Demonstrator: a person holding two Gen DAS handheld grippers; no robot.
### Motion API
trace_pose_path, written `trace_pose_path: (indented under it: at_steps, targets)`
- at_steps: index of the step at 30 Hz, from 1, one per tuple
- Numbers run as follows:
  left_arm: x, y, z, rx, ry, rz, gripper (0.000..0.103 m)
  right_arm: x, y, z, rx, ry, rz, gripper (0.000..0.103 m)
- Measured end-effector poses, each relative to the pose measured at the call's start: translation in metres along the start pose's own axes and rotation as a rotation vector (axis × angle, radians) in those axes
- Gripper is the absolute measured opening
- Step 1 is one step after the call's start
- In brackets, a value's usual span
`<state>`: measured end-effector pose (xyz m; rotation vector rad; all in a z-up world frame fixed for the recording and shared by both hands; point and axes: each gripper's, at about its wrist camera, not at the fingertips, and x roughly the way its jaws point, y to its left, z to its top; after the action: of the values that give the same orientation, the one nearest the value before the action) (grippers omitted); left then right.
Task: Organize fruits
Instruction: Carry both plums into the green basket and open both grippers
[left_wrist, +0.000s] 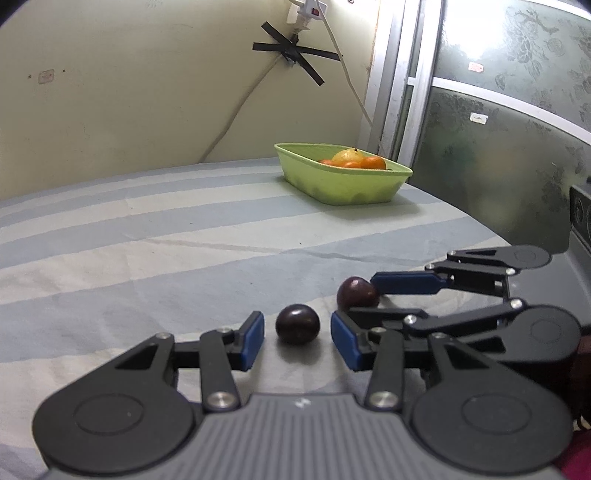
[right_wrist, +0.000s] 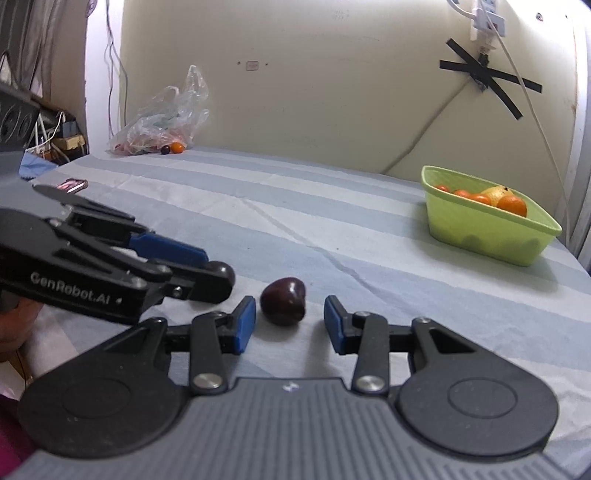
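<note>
Two dark plums lie on the striped bedsheet. One plum (left_wrist: 297, 325) sits between the blue pads of my left gripper (left_wrist: 297, 338), which is open with a small gap on each side. The other plum (right_wrist: 283, 301) rests between the pads of my right gripper (right_wrist: 290, 325), also open and not touching it. Each gripper appears in the other's view: the right gripper (left_wrist: 360, 297) straddles its plum (left_wrist: 356, 293), and the left gripper (right_wrist: 216, 271) largely hides its own plum (right_wrist: 225, 271). The green basket (left_wrist: 343, 188) (right_wrist: 480, 232) holds oranges (right_wrist: 511, 205) and a yellow fruit.
The bed's striped sheet (right_wrist: 332, 206) stretches from the grippers to the basket at the far right by the wall. A clear plastic bag (right_wrist: 166, 114) with small fruits beside it lies at the far left. A small pink object (right_wrist: 72, 184) lies near the left edge.
</note>
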<state>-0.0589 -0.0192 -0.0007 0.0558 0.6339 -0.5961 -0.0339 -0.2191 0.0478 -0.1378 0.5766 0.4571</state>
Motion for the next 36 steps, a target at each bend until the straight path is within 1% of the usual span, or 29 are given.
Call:
trace_pose_path:
  at_steps: [3,4,5,6,7,9,11,15,18,20,22,24,27,29,32,33,34,35,36]
  targets:
    - [0.001,0.001,0.0,-0.008,0.001,0.005,0.037,0.001,-0.001,0.0,0.006,-0.001,0.006,0.043]
    - [0.001,0.001,0.0,-0.01,0.001,0.008,0.031,0.002,-0.001,0.0,0.007,-0.001,0.009,0.043]
    - [0.002,0.001,0.0,-0.011,0.001,0.007,0.027,0.003,0.0,0.0,0.007,-0.001,0.015,0.041]
    - [0.001,0.001,0.0,-0.013,0.002,0.0,0.027,0.004,0.001,-0.001,0.005,0.0,0.024,0.034]
    - [0.001,0.0,0.0,-0.008,0.001,0.004,0.027,0.004,0.003,-0.001,-0.003,-0.004,0.032,0.03]
    - [0.003,-0.002,0.003,-0.002,0.008,0.0,0.027,0.003,0.004,-0.001,-0.018,-0.008,0.037,0.03]
    - [0.006,-0.002,0.01,-0.013,0.021,-0.036,0.026,0.001,0.001,-0.001,-0.004,-0.012,0.043,0.03]
    - [0.022,-0.011,0.04,0.016,0.022,-0.083,0.026,-0.007,-0.022,0.005,0.071,-0.054,0.028,0.03]
    - [0.043,-0.02,0.078,0.047,0.008,-0.115,0.026,-0.014,-0.049,0.018,0.114,-0.114,-0.008,0.03]
    - [0.058,-0.024,0.105,0.066,-0.011,-0.123,0.027,-0.015,-0.069,0.033,0.119,-0.158,-0.05,0.03]
    - [0.082,-0.028,0.137,0.071,-0.023,-0.125,0.027,-0.011,-0.091,0.048,0.118,-0.202,-0.096,0.03]
    - [0.111,-0.027,0.164,0.046,-0.017,-0.118,0.027,-0.002,-0.111,0.062,0.122,-0.228,-0.138,0.03]
    - [0.159,-0.019,0.193,-0.037,0.024,-0.123,0.027,0.024,-0.141,0.074,0.123,-0.22,-0.198,0.03]
    - [0.185,-0.014,0.205,-0.071,0.054,-0.131,0.027,0.043,-0.153,0.077,0.113,-0.196,-0.23,0.03]
    - [0.214,-0.016,0.212,-0.055,0.086,-0.093,0.029,0.067,-0.165,0.075,0.12,-0.168,-0.24,0.031]
    - [0.222,-0.016,0.212,-0.049,0.1,-0.086,0.03,0.07,-0.167,0.073,0.124,-0.173,-0.242,0.031]
    - [0.227,-0.015,0.21,-0.047,0.107,-0.079,0.034,0.072,-0.167,0.071,0.125,-0.186,-0.248,0.031]
    - [0.228,-0.014,0.208,-0.049,0.105,-0.064,0.043,0.073,-0.167,0.07,0.121,-0.191,-0.253,0.033]
    - [0.229,-0.012,0.207,-0.053,0.102,-0.05,0.046,0.073,-0.166,0.068,0.114,-0.197,-0.256,0.034]
